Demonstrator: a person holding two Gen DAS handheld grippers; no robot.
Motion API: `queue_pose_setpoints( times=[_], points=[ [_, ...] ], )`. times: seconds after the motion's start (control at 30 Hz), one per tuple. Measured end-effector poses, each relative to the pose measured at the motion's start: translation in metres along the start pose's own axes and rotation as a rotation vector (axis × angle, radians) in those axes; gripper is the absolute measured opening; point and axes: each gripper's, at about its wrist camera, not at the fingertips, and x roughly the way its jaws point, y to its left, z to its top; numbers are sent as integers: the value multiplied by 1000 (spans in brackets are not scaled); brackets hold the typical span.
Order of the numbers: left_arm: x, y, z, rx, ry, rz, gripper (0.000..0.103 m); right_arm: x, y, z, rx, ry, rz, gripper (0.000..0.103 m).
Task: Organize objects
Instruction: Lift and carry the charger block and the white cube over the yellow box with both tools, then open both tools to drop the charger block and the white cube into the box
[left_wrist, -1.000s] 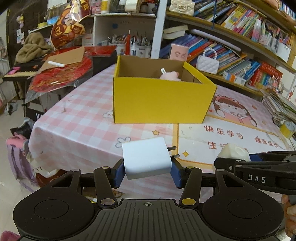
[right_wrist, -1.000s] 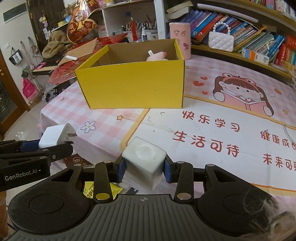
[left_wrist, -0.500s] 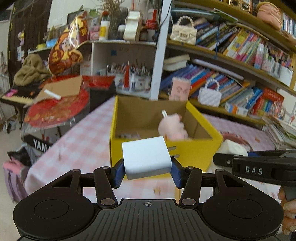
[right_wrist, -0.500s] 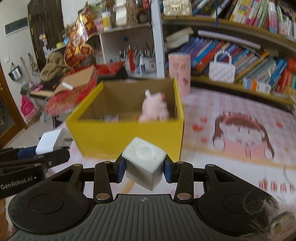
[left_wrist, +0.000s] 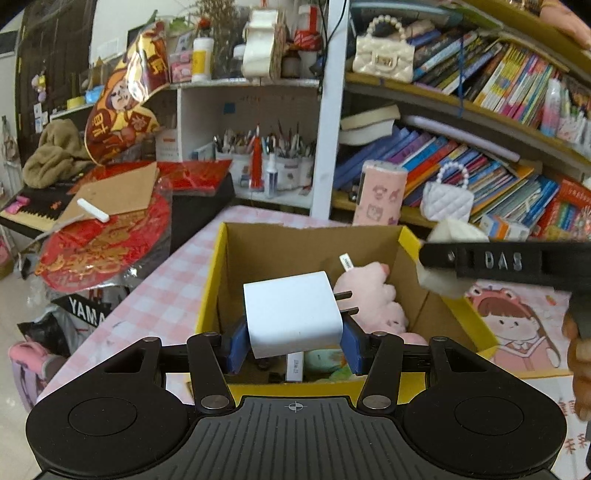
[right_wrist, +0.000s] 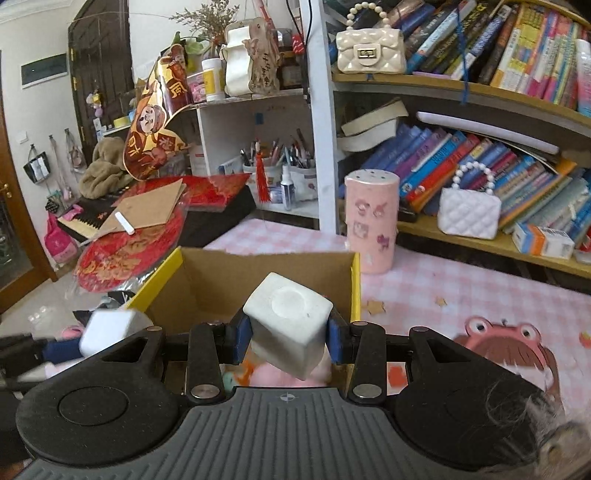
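My left gripper (left_wrist: 293, 341) is shut on a white plug adapter (left_wrist: 291, 314) with two prongs pointing right, held over the open yellow cardboard box (left_wrist: 212, 280). My right gripper (right_wrist: 288, 338) is shut on a white cube-shaped block (right_wrist: 290, 323) with a round dent on top, held above the same box (right_wrist: 354, 280) near its right wall. A pink plush toy (left_wrist: 373, 299) and small items lie inside the box. The right gripper also shows in the left wrist view (left_wrist: 439, 266), over the box's right wall. The adapter shows at the left of the right wrist view (right_wrist: 107, 328).
The box stands on a pink checked tablecloth (right_wrist: 461, 288). A pink cylinder container (right_wrist: 371, 221) stands behind the box. Bookshelves (right_wrist: 480, 147) with white handbags (right_wrist: 467, 214) lie behind. Red decorations and cardboard (left_wrist: 110, 221) cover a keyboard at the left.
Both grippers have moved forward and up from the table's front edge to above the open box, each still holding its object.
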Motion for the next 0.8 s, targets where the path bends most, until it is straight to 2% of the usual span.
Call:
queue_pose_setpoints(
  times=[0.5, 0.8],
  points=[
    [61, -16, 1, 48, 133, 84, 51, 100, 1, 0, -163, 194, 148, 37],
    [75, -23, 0, 54, 172, 101, 51, 120, 7, 0, -214, 299, 216, 38]
  ],
)
